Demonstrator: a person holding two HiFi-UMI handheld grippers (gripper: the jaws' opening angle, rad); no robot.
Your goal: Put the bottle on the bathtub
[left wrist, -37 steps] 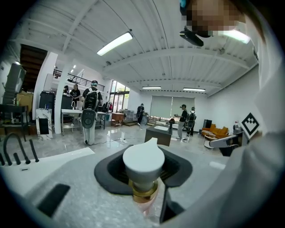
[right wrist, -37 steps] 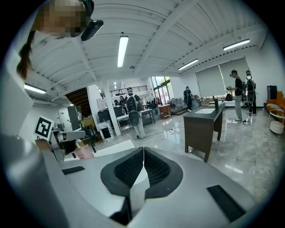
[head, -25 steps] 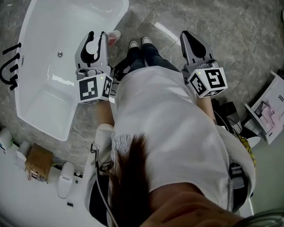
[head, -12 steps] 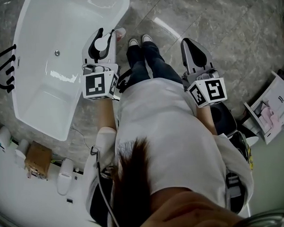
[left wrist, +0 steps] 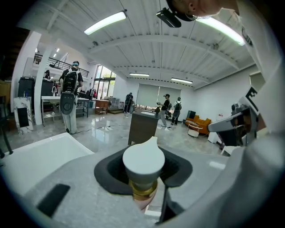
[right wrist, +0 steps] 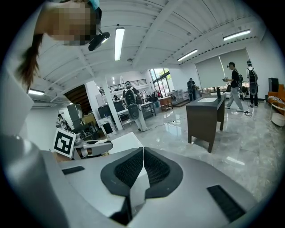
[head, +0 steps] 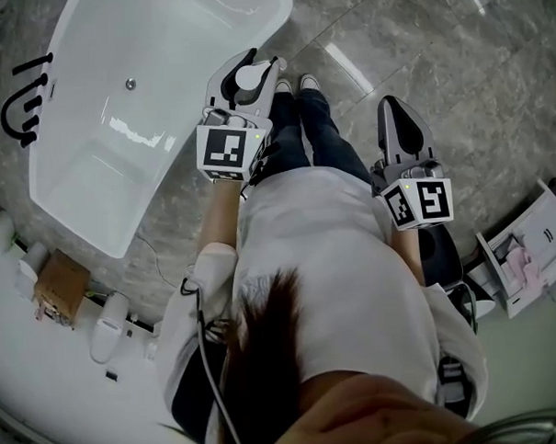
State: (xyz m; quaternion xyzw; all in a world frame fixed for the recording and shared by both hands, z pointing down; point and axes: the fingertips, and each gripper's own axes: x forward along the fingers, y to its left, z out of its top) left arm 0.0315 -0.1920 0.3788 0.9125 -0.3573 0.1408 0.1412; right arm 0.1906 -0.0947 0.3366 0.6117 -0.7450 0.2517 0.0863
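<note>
A bottle with a white cap (left wrist: 143, 160), a gold collar and a pink body stands upright between the jaws of my left gripper (left wrist: 143, 171), which is shut on it. In the head view the left gripper (head: 253, 68) and the bottle's cap (head: 250, 78) hang by the right rim of the white bathtub (head: 118, 131), close to the person's shoes. My right gripper (head: 401, 126) hovers over the stone floor on the right. Its pads (right wrist: 149, 167) meet with nothing between them.
A black tap fitting (head: 24, 99) stands at the tub's left side. A cardboard box (head: 60, 283) and white fixtures (head: 108, 327) lie below the tub. A white rack (head: 528, 256) is at far right. A dark cabinet (left wrist: 142, 127) and several people stand beyond.
My left gripper has sunk with the bottle still in it, staying near the tub's right rim. The head view has swung, so the tub sits further right. The right gripper has dropped slightly.
</note>
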